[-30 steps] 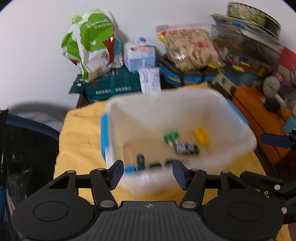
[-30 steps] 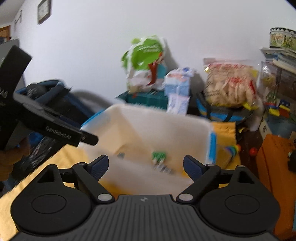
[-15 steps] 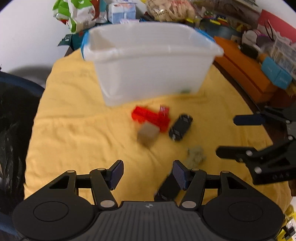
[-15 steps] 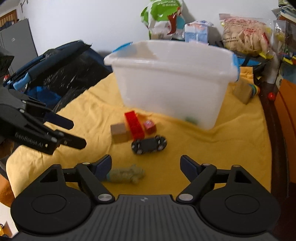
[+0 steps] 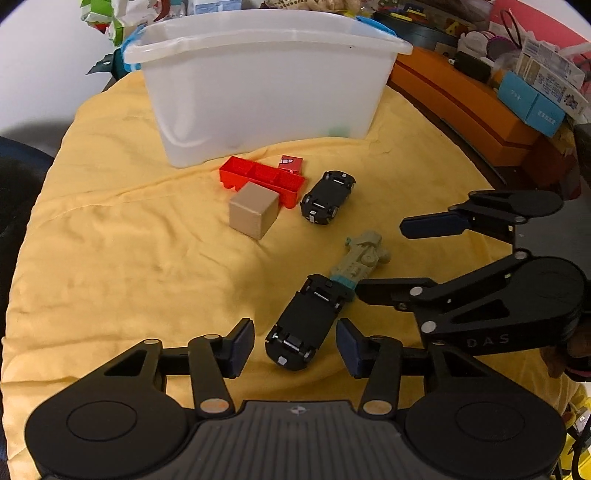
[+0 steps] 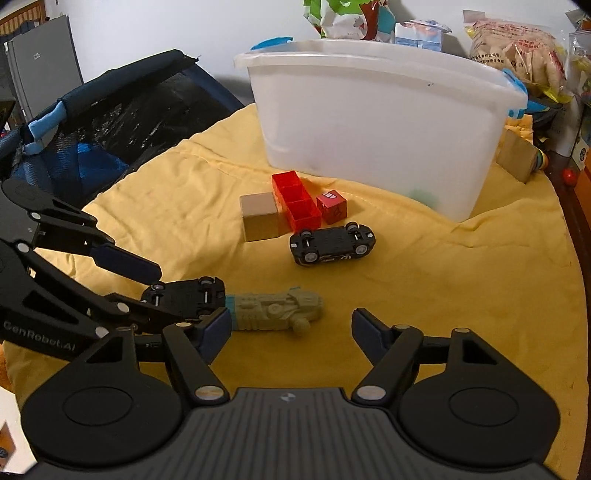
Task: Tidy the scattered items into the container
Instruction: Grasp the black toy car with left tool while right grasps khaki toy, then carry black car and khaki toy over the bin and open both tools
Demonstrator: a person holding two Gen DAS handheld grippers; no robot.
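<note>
A translucent white bin [image 5: 258, 85] [image 6: 373, 122] stands at the back of a yellow cloth. In front of it lie a red tray [image 5: 262, 179] [image 6: 295, 201], a small red cube [image 5: 290, 164] [image 6: 332, 206], a tan wooden block [image 5: 253, 214] [image 6: 258, 218] and an overturned black toy car [image 5: 328, 197] [image 6: 332, 243]. Nearer lie a second overturned black car [image 5: 304, 328] [image 6: 188, 295] and a grey-green toy vehicle [image 5: 360, 262] [image 6: 275, 310], end to end. My left gripper [image 5: 295, 345] is open around the near black car. My right gripper [image 6: 291, 328] is open just before the grey-green vehicle.
Snack bags and boxes [image 6: 369, 18] stand behind the bin. An orange box [image 5: 465, 107] and clutter line the right side. A dark mesh bag [image 6: 110, 122] sits at the left. Another wooden block [image 6: 517, 158] lies right of the bin.
Both grippers have come down from over the bin to the cloth. My left gripper now brackets the near black car and my right gripper has closed in on the grey-green vehicle.
</note>
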